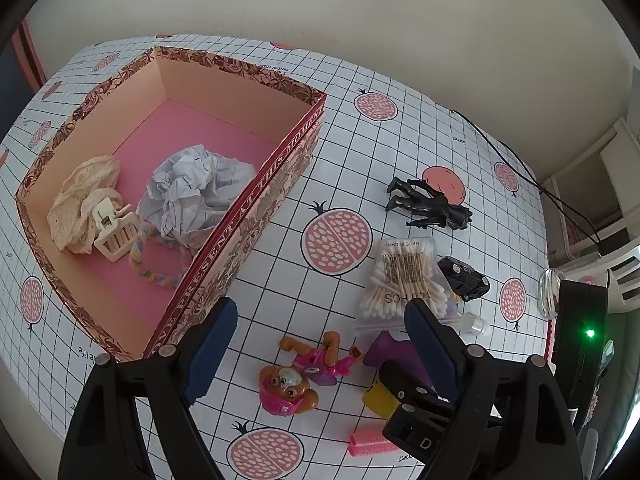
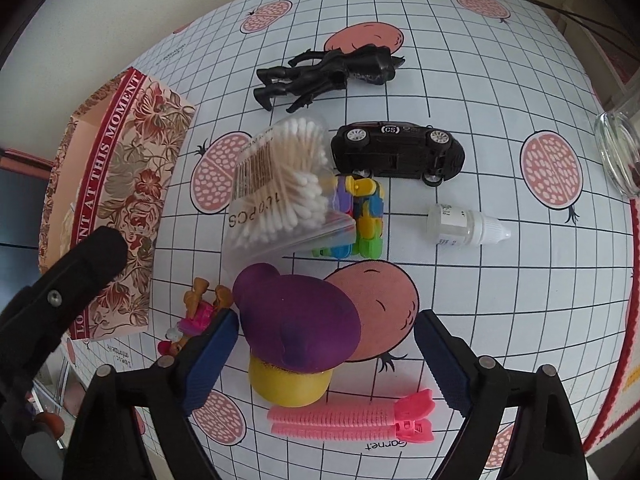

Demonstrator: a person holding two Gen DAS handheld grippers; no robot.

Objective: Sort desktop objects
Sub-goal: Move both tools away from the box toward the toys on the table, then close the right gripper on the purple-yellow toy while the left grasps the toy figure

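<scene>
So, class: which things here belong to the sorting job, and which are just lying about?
Job:
floral box
cotton swabs
toy car
black figure
dropper bottle
pink hair roller

Lying about:
black cable
glass jar

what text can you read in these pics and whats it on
"AT THIS MOMENT": red band of the floral cardboard box
"100 PCS": clear bag of cotton swabs
"CS": door of the black toy car
"Garnet": grid-patterned tablecloth
"D": black right gripper
Small print on the white dropper bottle: too small to read.
</scene>
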